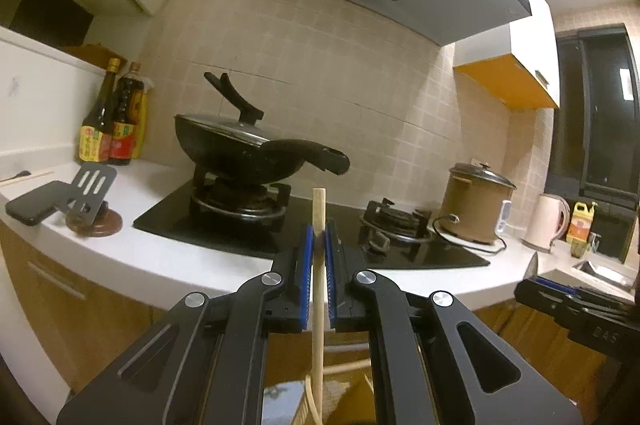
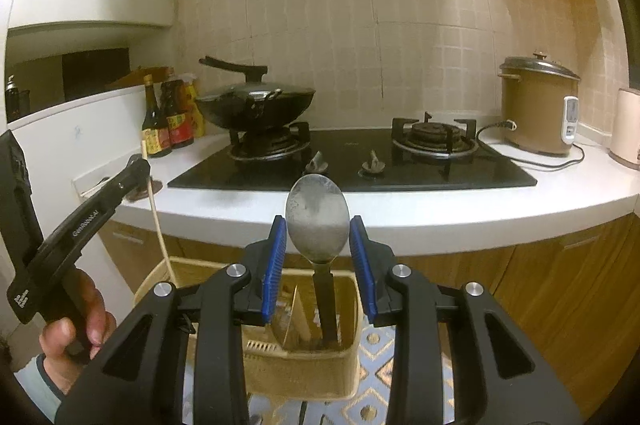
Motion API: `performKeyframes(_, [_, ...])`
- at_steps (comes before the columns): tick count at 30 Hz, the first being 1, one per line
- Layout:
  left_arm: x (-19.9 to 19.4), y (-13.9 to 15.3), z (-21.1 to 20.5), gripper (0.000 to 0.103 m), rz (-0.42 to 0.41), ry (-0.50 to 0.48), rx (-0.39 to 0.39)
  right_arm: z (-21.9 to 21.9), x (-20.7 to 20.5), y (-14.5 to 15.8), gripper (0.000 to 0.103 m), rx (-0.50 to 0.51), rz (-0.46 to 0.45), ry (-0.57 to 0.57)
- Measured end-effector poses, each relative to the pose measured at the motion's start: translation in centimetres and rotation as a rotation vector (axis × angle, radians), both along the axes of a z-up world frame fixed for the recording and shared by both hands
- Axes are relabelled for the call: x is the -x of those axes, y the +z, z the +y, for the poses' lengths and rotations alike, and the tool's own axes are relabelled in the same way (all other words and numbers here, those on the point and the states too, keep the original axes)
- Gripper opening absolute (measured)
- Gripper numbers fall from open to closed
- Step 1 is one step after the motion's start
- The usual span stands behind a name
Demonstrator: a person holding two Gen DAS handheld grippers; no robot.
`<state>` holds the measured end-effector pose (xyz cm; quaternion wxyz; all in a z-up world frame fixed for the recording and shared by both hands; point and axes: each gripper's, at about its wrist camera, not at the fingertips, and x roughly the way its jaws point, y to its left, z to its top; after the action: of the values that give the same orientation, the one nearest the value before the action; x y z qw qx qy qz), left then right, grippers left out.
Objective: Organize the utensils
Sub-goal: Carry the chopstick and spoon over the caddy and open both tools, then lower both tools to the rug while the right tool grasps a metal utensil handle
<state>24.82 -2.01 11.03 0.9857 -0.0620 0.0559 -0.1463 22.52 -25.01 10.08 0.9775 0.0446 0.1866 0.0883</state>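
My left gripper (image 1: pixel 319 237) is shut on a wooden chopstick (image 1: pixel 318 289) that stands upright between its blue pads; its lower end reaches down to a beige utensil holder (image 1: pixel 344 369). In the right wrist view the left gripper (image 2: pixel 138 165) and chopstick (image 2: pixel 160 229) show at the left, over the holder's left part. My right gripper (image 2: pixel 318 249) is open around a metal spoon (image 2: pixel 318 221) that stands bowl-up in the holder (image 2: pixel 320 369). The jaws stand apart from the spoon's bowl on both sides.
A lidded black wok (image 1: pixel 240 149) sits on the left burner of the gas hob (image 2: pixel 352 165). Sauce bottles (image 1: pixel 112 121), a slotted spatula on a stand (image 1: pixel 90 185), a brown rice cooker (image 2: pixel 536 109) and a kettle (image 1: pixel 546 221) stand on the white counter (image 2: pixel 440 225).
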Motion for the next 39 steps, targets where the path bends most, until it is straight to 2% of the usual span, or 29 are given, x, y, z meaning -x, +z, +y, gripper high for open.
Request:
performKeyframes(3, [1.3,0.0,0.3,0.006,0.022,-0.023,-0.011,0.0,1.1,-0.1,0.03,0.01,0.017,0.003])
performKeyframes(5, [2.1,0.2,0.5,0.016,0.043,-0.051,-0.022,-0.2,1.8,-0.1,0.034,-0.005,0.041,0.022])
performKeyframes(7, [3.2,0.4,0.8,0.026,0.06,-0.064,-0.033,-0.7,2.7,0.1,0.058,-0.031,0.055,0.029])
performKeyframes(8, [3.7,0.5,1.0,0.027,0.07,-0.072,-0.034,-1.0,3.5,0.3,0.06,-0.047,0.052,0.026])
performKeyframes(13, [6.1,1.0,2.7,0.029,0.168,-0.085,-0.026,-2.3,6.2,0.9,0.06,-0.098,0.103,0.025])
performKeyframes(14, [6.5,1.0,3.0,0.033,0.2,-0.082,-0.031,-2.5,6.9,1.0,0.06,-0.104,0.123,0.021])
performKeyframes(17, [7.8,0.7,3.9,0.036,0.322,-0.106,-0.046,-2.5,8.4,0.7,0.06,-0.108,0.208,0.045])
performKeyframes(21, [8.7,-1.6,4.5,0.036,0.56,-0.086,-0.114,-0.6,9.4,-1.8,0.06,-0.085,0.419,0.112])
performKeyframes(24, [8.9,-5.2,5.0,0.036,0.763,-0.123,-0.113,1.3,9.7,-4.8,0.059,-0.082,0.565,0.173])
performKeyframes(25, [9.1,-6.4,5.0,0.036,0.797,-0.131,-0.127,2.1,9.9,-6.2,0.058,-0.078,0.615,0.195])
performKeyframes(27, [9.8,-8.9,4.7,0.036,0.849,-0.122,-0.187,3.3,10.3,-8.4,0.053,-0.073,0.684,0.212])
performKeyframes(30, [10.6,-11.6,4.5,0.035,0.903,-0.14,-0.2,4.6,10.7,-11.0,0.039,-0.129,0.779,0.255])
performKeyframes(34, [11.2,-13.7,4.4,0.034,0.913,-0.097,-0.241,5.4,10.5,-12.4,0.038,-0.166,0.823,0.26])
performKeyframes(39, [11.5,-14.9,5.0,0.034,0.929,-0.092,-0.216,6.3,9.1,-13.3,0.034,-0.171,0.853,0.223])
